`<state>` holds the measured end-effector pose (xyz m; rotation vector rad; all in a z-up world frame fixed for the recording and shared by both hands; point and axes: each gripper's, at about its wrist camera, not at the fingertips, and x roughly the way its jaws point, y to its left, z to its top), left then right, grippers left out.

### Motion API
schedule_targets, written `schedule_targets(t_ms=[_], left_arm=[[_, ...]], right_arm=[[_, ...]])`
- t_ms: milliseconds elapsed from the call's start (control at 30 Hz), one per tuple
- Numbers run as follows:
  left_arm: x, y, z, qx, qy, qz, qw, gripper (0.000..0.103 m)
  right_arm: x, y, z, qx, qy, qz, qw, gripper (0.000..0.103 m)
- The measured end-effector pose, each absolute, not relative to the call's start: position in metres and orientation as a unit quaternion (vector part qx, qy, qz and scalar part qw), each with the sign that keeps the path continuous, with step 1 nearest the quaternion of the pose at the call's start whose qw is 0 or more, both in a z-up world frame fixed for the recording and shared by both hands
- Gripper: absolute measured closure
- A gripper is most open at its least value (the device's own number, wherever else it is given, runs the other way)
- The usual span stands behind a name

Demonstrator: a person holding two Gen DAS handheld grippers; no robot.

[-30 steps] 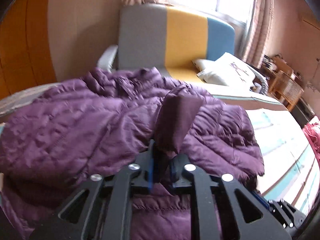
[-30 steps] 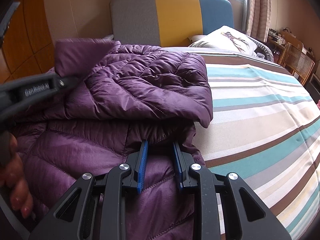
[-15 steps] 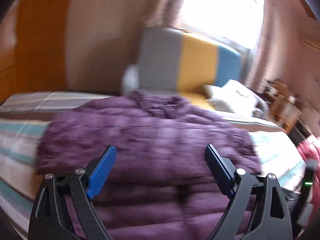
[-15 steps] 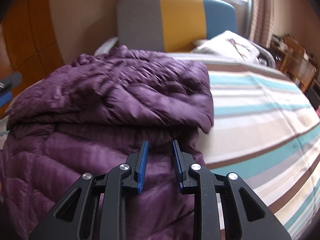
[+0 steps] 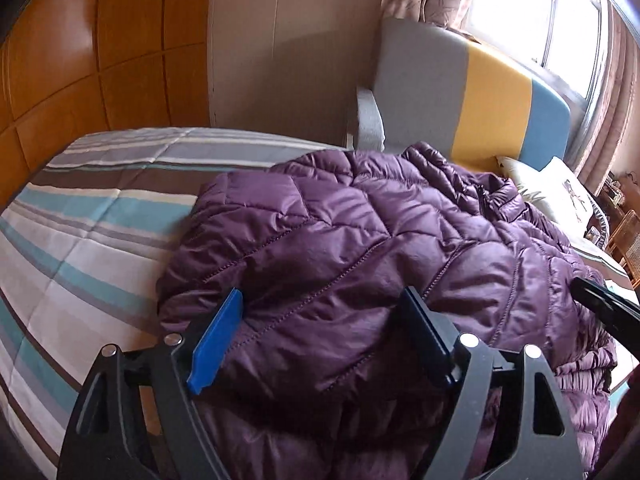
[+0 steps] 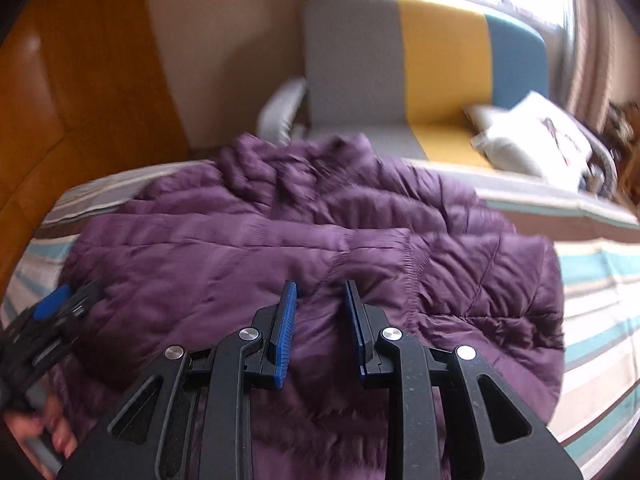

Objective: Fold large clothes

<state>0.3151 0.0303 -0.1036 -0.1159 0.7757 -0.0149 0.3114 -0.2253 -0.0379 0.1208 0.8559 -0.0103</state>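
A purple quilted down jacket (image 5: 360,248) lies on the striped bed, with a sleeve folded across its body. My left gripper (image 5: 320,320) is wide open and empty, hovering just above the folded sleeve near the jacket's left edge. In the right wrist view the jacket (image 6: 320,240) fills the middle. My right gripper (image 6: 320,304) has its jaws parted by a narrow gap, nothing between them, above the jacket's near half. The left gripper (image 6: 56,308) shows at the far left of that view.
The striped bedspread (image 5: 80,248) extends left of the jacket and right of it (image 6: 592,320). A grey, yellow and blue sofa (image 5: 472,96) with a white pillow (image 6: 536,140) stands behind the bed. A wooden wardrobe (image 5: 72,60) is at left.
My left gripper let go of the sleeve, opened wide and swung to the jacket's left side. My right gripper rose and shifted left over the jacket.
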Motion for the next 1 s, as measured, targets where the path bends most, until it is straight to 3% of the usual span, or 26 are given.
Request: schedule_targets(t_ms=[200, 533, 800, 1000], left_arm=[[0.326, 0.029, -0.123, -0.064, 0.406, -0.028, 0.911, 0.021], [0.319, 0.036, -0.102, -0.045, 0.382, 0.005, 0.923, 0.016], [0.345, 0.032, -0.129, -0.02, 0.425, 0.022, 0.905, 0.013], [0.343, 0.029, -0.129, -0.009, 0.427, 0.024, 0.904, 0.011]], right_arm=[[0.315, -0.255, -0.079, 0.058, 0.433, -0.044, 0.898, 0.079], [0.289, -0.249, -0.042, 0.062, 0.385, -0.013, 0.921, 0.078], [0.313, -0.248, -0.077, 0.055, 0.425, -0.031, 0.903, 0.078], [0.308, -0.253, -0.063, 0.064, 0.426, -0.03, 0.902, 0.078]])
